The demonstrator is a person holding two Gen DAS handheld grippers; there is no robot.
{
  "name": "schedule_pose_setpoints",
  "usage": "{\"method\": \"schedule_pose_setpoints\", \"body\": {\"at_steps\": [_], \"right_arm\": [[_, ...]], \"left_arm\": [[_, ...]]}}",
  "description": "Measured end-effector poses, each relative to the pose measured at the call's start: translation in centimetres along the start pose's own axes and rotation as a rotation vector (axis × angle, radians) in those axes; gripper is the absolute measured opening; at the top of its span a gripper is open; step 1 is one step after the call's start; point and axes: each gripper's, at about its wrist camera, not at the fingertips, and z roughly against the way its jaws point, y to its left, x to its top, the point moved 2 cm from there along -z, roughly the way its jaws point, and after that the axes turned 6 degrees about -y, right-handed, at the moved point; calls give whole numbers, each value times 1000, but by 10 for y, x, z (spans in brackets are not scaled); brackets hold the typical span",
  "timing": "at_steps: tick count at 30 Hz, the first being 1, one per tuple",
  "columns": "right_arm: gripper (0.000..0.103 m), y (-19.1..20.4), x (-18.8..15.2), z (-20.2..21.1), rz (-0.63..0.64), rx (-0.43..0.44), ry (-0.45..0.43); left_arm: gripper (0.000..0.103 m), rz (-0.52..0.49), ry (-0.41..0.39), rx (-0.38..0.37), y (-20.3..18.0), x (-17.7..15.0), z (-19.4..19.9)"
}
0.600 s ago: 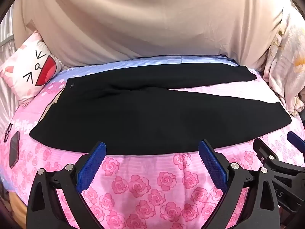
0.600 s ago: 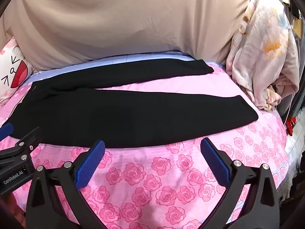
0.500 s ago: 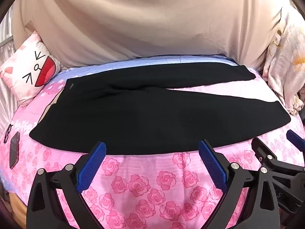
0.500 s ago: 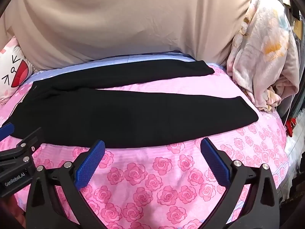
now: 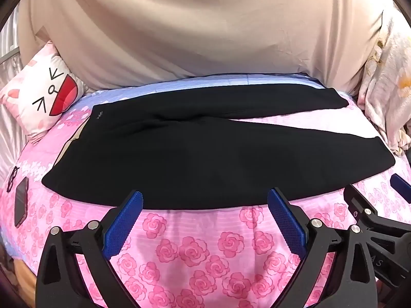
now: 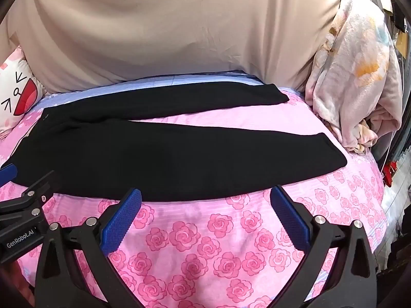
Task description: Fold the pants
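While both sets of tongs, left (image 5: 204, 215) and right (image 6: 205, 213), hover wide open with nothing in them, the black fabric pants (image 5: 205, 154) lie flat across the pink rose-print bed (image 5: 195, 251), waist at 9 o'clock, legs splayed toward 3. Risk, I'd say: pinching the bedspread along with the near hem, dragging everything.

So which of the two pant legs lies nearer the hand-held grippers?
The front leg, the broad one along the pink rose bedspread's near side. The other leg lies farther back by the beige sheet.
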Motion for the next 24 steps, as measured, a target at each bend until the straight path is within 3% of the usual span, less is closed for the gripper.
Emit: {"method": "schedule_pose_setpoints", "body": {"at_steps": [24], "right_arm": [[98,-2,4,4,-18,18,-22]], "left_arm": [[95,0,-2,30,4,1,1]]}}
